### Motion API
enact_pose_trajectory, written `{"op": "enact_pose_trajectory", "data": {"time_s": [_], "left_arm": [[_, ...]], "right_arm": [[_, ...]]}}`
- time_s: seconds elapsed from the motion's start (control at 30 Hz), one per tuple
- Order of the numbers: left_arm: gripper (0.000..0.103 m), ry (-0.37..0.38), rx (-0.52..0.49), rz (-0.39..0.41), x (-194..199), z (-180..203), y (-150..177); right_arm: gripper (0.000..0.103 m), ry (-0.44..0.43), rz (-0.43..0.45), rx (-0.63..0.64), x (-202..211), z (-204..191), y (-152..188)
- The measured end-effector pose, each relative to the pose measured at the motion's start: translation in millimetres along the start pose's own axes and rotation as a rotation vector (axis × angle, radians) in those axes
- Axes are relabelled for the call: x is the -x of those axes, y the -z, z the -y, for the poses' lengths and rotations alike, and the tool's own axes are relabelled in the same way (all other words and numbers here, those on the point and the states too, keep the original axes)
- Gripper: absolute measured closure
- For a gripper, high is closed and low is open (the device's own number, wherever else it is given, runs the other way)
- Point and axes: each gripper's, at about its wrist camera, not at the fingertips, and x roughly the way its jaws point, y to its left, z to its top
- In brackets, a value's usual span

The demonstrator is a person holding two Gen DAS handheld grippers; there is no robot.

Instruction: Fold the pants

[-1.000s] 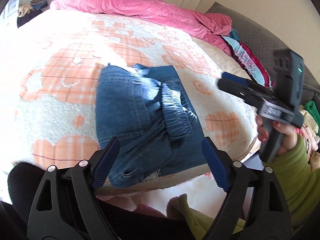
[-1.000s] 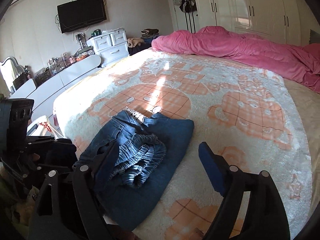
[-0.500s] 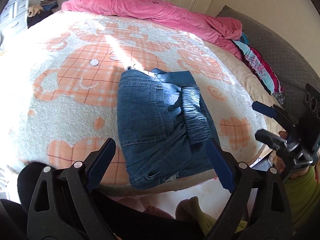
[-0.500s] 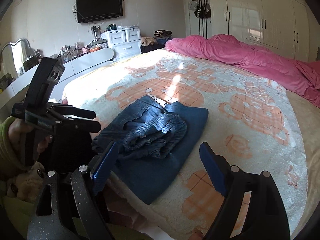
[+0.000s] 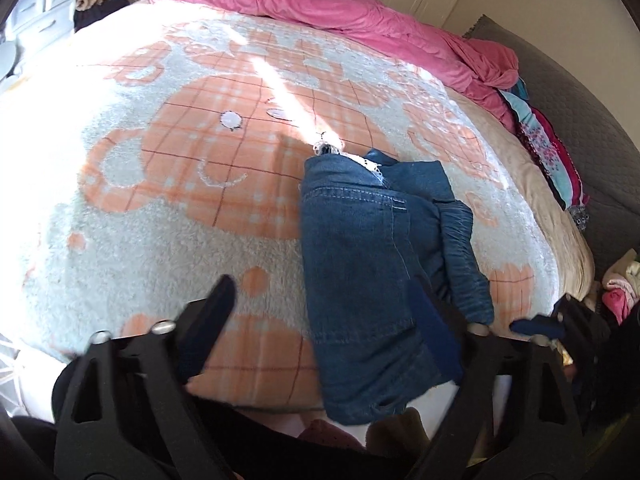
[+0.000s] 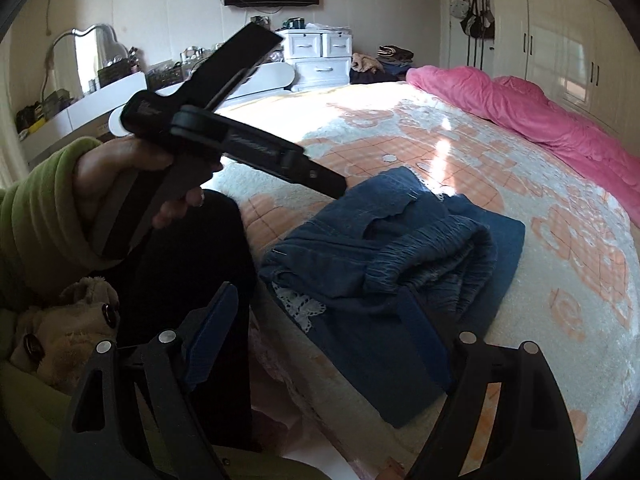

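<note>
- Fingers of left gripper [image 5: 320, 312] and right gripper [image 6: 316, 320] stood wide apart, both empty.
- Pants [image 5: 372, 264] lay folded at near edge of bed [image 5: 160, 184].
- Denim judged soft, weighty, bulky at elastic waistband [image 6: 432, 252]; pinch stacked layers at folded edge.

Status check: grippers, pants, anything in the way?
Left gripper open, empty. Right gripper open, empty. Pants folded, lying at the blanket edge. Nothing blocking.
</note>
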Motion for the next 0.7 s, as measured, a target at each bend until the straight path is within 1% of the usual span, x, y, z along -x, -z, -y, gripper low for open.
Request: {"op": "enact_pose_trajectory", "data": {"time_s": [0.03,0.07,0.1,0.13,0.17,0.2,0.23,0.27,0.33,0.4,0.5,0.53,0.57,0.63,0.7], "left_arm": [[0.053,0.006,-0.005,-0.014,-5.5,0.8,-3.2],[0.058,0.017,-0.011,-0.028,-11.1,2.7,-6.6],[0.065,0.034,-0.019,-0.038,-15.9,4.7,-9.1],[0.065,0.044,-0.028,-0.045,-20.7,7.3,-11.6],[0.065,0.038,-0.037,-0.051,-26.2,8.7,-14.3],[0.065,0.033,-0.039,-0.056,-30.5,9.8,-15.8],[0.065,0.033,-0.040,-0.061,-34.6,10.3,-17.1],[0.065,0.032,-0.036,-0.068,-38.8,9.5,-18.5],[0.065,0.038,-0.031,-0.077,-44.1,8.1,-19.4],[0.065,0.042,-0.024,-0.084,-47.9,5.4,-20.5],[0.063,0.048,-0.011,-0.086,-51.0,2.5,-20.3],[0.062,0.046,-0.010,-0.086,-51.8,2.0,-20.2],[0.062,0.045,-0.008,-0.087,-52.7,1.6,-20.0],[0.060,0.049,-0.002,-0.090,-54.2,-0.4,-19.8],[0.059,0.059,0.002,-0.090,-55.3,-1.6,-20.1]], "right_arm": [[0.029,-0.001,-0.006,0.023,-4.0,-4.2,-2.1],[0.034,0.004,-0.014,0.058,-9.4,-9.9,-5.2],[0.037,0.011,-0.016,0.086,-11.7,-15.0,-5.7],[0.043,0.011,-0.021,0.114,-14.8,-19.3,-6.9],[0.049,0.012,-0.029,0.141,-18.6,-23.3,-8.1],[0.051,0.018,-0.037,0.170,-23.6,-26.7,-9.3],[0.054,0.021,-0.046,0.199,-28.7,-29.3,-8.9],[0.060,0.038,-0.058,0.233,-34.5,-32.8,-9.2],[0.063,0.057,-0.078,0.283,-42.6,-36.6,-9.0],[0.063,0.084,-0.077,0.334,-49.7,-40.5,-10.6],[0.063,0.092,-0.089,0.386,-64.4,-43.1,-13.9],[0.071,0.078,-0.092,0.390,-69.4,-43.1,-14.9],[0.087,0.052,-0.097,0.384,-72.4,-42.4,-15.5],[0.094,-0.017,-0.113,0.351,-73.5,-40.1,-16.9],[0.096,-0.055,-0.139,0.359,-63.3,-41.1,-14.9]]}}
